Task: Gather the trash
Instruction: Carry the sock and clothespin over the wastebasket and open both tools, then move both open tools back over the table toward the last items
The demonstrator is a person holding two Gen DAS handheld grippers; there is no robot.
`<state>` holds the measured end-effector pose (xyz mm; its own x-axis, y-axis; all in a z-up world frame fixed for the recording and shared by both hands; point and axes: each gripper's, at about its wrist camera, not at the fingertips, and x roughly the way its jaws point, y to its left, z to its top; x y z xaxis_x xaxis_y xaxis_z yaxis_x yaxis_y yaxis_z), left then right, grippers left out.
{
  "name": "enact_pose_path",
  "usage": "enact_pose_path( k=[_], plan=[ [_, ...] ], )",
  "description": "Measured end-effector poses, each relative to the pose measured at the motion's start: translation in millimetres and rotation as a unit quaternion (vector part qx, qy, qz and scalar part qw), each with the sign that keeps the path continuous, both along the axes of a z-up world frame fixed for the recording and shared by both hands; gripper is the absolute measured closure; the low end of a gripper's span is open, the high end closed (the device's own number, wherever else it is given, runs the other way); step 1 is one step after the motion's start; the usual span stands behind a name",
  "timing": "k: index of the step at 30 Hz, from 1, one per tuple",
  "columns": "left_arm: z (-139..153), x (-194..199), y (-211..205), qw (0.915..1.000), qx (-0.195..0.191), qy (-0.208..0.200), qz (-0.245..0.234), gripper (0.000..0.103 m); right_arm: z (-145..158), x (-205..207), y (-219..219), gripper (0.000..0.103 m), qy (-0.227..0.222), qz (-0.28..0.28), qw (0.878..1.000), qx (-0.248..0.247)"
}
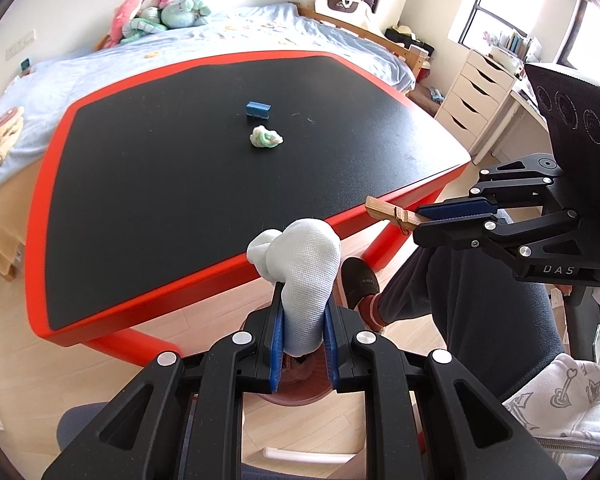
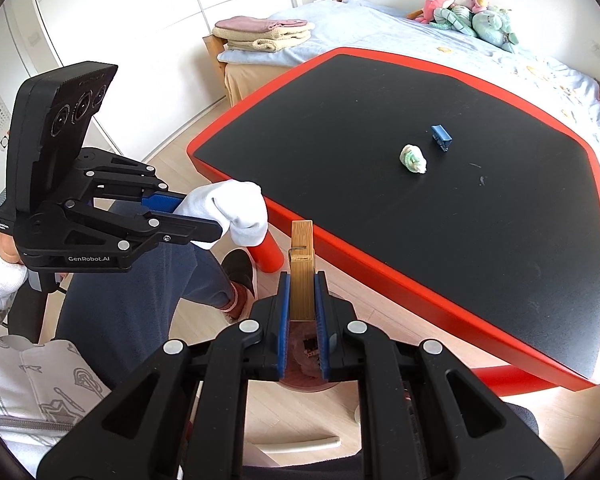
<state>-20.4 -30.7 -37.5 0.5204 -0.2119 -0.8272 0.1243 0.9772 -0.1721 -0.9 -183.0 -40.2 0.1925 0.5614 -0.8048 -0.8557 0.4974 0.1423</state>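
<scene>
Hard to tell what's under both sets of jaws: some round reddish-brown container [image 1: 296, 390], mostly blocked by the fingers, contents too murky to make out. The left gripper [image 1: 302, 332] is clamped on a white sock [image 1: 300, 264] that sticks out past its tips. The right gripper [image 2: 302, 304] is pinching a wooden clothespin [image 2: 301, 264], which also pokes forward. Well ahead of both, a crumpled wad [image 1: 265, 136] and a small blue block [image 1: 257, 109] sit near each other on the black table [image 1: 140, 184].

A reddish-brown container [image 2: 305, 354] sits largely hidden behind the fingers [image 2: 283, 320]; its contents are indistinct.
</scene>
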Motion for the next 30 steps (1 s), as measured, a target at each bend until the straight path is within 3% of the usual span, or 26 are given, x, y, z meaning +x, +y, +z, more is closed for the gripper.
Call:
enact_pose_path(
  k=[11,12,13,14,15,16,17,18,22,30],
  plan=[
    [3,-6,-3,1.0,-0.002,-0.001,-0.004,0.083,-5,-3,2,0.091,0.013,0.016,1.0,0.004],
    [2,-6,-3,1.0,-0.001,0.0,-0.004,0.078,-6,-3,3,0.084,0.012,0.017,1.0,0.003],
    [2,-6,-3,1.0,0.0,0.0,-0.004,0.066,-7,-3,3,0.074,0.009,0.014,1.0,0.0],
    [2,-6,-3,1.0,0.0,-0.002,-0.001,0.057,-8,-3,3,0.047,0.005,0.01,1.0,-0.002],
    [2,-7,-1,1.0,0.003,-0.006,0.006,0.039,-8,-2,2,0.027,0.001,0.004,1.0,-0.001],
    [2,-8,1,0.9999,0.005,-0.008,0.013,0.026,-8,-1,0,0.023,-0.002,-0.002,1.0,0.003],
    [3,-9,3,0.9997,0.006,-0.012,0.02,0.02,-8,0,-1,0.015,-0.004,-0.006,1.0,0.003],
    [4,-9,5,0.9994,0.008,-0.018,0.027,0.014,-9,1,-1,0.012,-0.006,-0.011,1.0,-0.002],
    [5,-8,8,0.9991,0.011,-0.02,0.035,0.009,-11,6,-5,0.01,-0.005,-0.027,1.0,-0.006],
    [5,-8,7,0.999,0.012,-0.021,0.036,0.008,-11,9,-11,0.006,0.001,-0.04,0.999,0.0]
  ],
)
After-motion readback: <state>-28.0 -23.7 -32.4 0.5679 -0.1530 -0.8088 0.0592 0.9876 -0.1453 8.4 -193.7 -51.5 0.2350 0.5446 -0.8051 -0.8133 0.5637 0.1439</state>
